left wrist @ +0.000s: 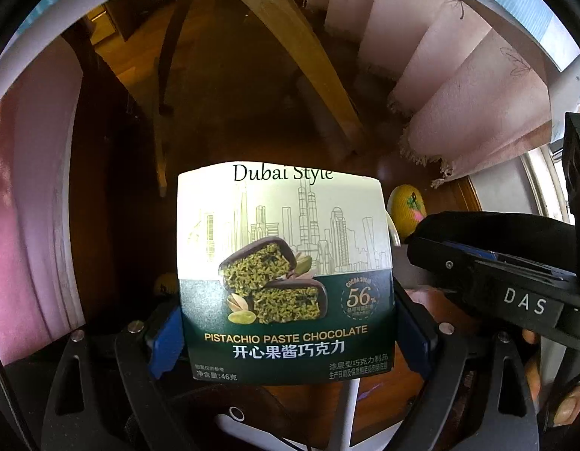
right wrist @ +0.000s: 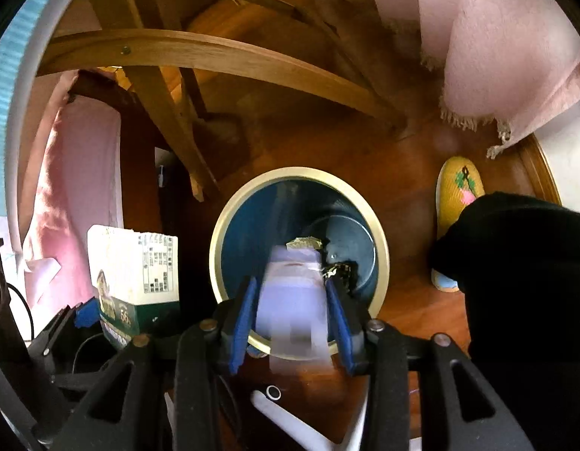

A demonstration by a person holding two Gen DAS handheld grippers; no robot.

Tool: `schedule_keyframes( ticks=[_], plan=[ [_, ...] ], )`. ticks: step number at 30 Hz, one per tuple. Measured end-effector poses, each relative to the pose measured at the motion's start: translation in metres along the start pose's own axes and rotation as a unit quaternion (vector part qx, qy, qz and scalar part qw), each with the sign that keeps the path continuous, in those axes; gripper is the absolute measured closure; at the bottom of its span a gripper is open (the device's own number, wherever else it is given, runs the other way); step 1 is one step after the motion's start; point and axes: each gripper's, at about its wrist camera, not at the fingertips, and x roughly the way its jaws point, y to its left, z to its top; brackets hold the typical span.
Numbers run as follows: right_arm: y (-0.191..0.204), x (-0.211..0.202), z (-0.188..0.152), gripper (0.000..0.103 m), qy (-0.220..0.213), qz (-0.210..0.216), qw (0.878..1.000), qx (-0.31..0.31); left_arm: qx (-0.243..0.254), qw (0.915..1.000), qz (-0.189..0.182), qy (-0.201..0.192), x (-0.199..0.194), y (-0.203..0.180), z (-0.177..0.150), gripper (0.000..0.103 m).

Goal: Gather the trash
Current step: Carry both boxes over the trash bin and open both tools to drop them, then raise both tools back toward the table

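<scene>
left claw (left wrist: 286, 342) clamps chocolate box (left wrist: 286, 263) | right claw (right wrist: 293, 319) apart – blurred wrapper (right wrist: 293, 300), maybe loose – over bin (right wrist: 380, 248)

Both cameras ride on hand-held grippers and look steeply down at the wooden floor (left wrist: 230, 86). The left wrist view sits very close behind a chocolate box (left wrist: 286, 274), which fills its centre; the right gripper's body crosses in at three o'clock. The right wrist view hangs just above a blue bin (right wrist: 252, 233), peering straight into it, with that same box (right wrist: 134, 274) at nine o'clock. Both views share the yellow slipper (left wrist: 404, 206) (right wrist: 459, 188) at three o'clock, the wooden chair frame (left wrist: 290, 37) (right wrist: 215, 52) at twelve and the pink fringed cloth (left wrist: 459, 86) (right wrist: 508, 56) at two.
</scene>
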Motion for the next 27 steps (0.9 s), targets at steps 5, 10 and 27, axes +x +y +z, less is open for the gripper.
schedule_keyframes(
  ticks=[5, 10, 27],
  plan=[
    [0.001, -0.003, 0.002, 0.042, -0.016, 0.004, 1.000, 0.001, 0.004, 1.0000, 0.004, 0.001, 0.007, 0.002, 0.001, 0.002],
    [0.005, -0.002, 0.003, 0.042, -0.022, -0.003, 1.000, -0.007, 0.009, 0.9999, 0.004, -0.002, 0.008, 0.002, 0.001, 0.001],
    [0.008, -0.004, 0.004, 0.042, -0.036, -0.023, 0.999, -0.019, -0.011, 0.9997, 0.002, -0.021, 0.002, 0.012, -0.001, 0.001]
  ],
)
